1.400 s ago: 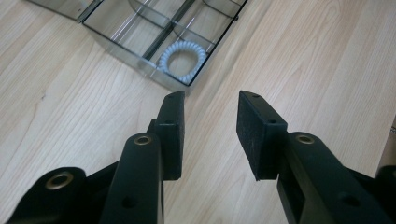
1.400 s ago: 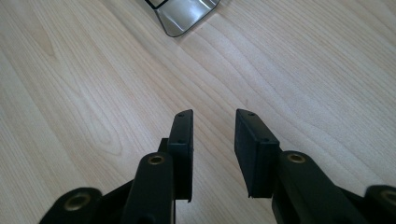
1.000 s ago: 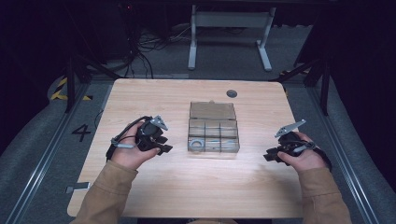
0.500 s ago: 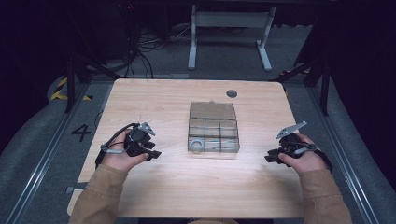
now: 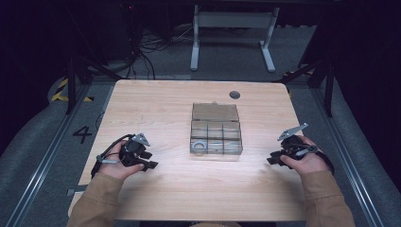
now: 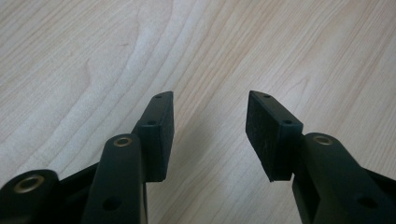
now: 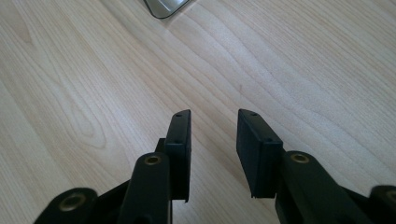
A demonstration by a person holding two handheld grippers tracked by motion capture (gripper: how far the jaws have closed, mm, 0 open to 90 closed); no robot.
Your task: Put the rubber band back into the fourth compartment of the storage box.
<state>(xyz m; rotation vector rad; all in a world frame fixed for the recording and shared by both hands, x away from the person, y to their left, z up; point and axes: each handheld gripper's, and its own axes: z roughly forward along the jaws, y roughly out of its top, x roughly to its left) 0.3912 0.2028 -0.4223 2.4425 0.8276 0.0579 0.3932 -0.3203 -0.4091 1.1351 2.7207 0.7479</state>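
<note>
Item: my left gripper [image 5: 147, 164], jaws apart, empty, over bare table [image 5: 156, 109]. Item: my right gripper [image 5: 274, 158], likewise apart, empty. Between them: clear compartment box [image 5: 216, 128].

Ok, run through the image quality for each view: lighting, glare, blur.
High view: table evenly lit against dark surroundings, clear organizer box slightly soft, faint sheen on its lid. Left gripper view: left gripper sharp at the tips, near parts blurred, pale glare across the wood. Right gripper view: right gripper crisp, wood grain clear, box corner at top edge bright.
</note>
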